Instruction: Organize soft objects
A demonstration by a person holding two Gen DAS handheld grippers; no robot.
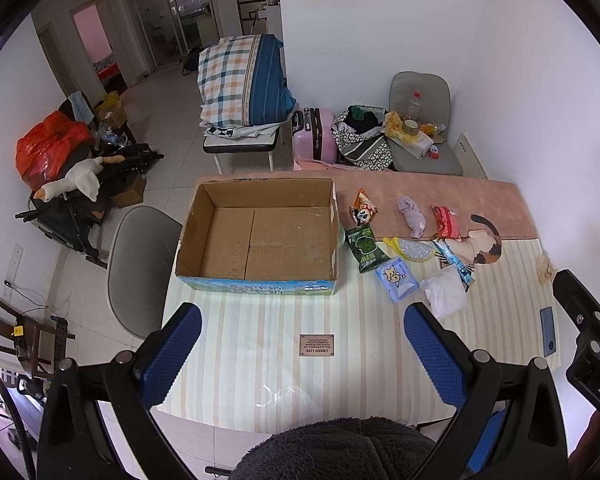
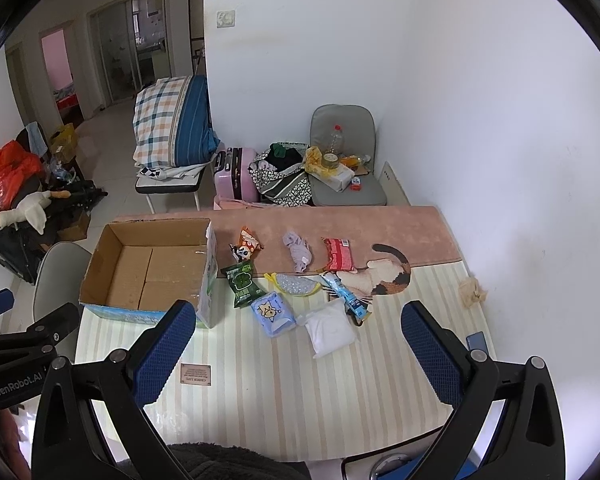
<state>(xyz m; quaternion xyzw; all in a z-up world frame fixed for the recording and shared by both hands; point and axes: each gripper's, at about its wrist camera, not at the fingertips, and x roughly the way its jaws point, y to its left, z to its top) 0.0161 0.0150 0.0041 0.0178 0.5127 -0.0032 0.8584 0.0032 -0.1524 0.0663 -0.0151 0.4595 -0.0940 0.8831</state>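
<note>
white walls [image 2: 480, 100] are seen at right and centre of both views; a wall switch [image 2: 225, 19] sits high at centre. a pale tiled floor [image 1: 172, 136] fills the left half. a grey chair [image 1: 420, 92] is set in the upper-right corner, a pink suitcase [image 1: 314, 136] just beside it. folded plaid bedding [image 1: 240, 80] is stacked on a bench at upper centre. glass doors [image 1: 160, 24] and a pink-lit doorway [image 1: 94, 36] are seen at upper left. daylight is even.
</note>
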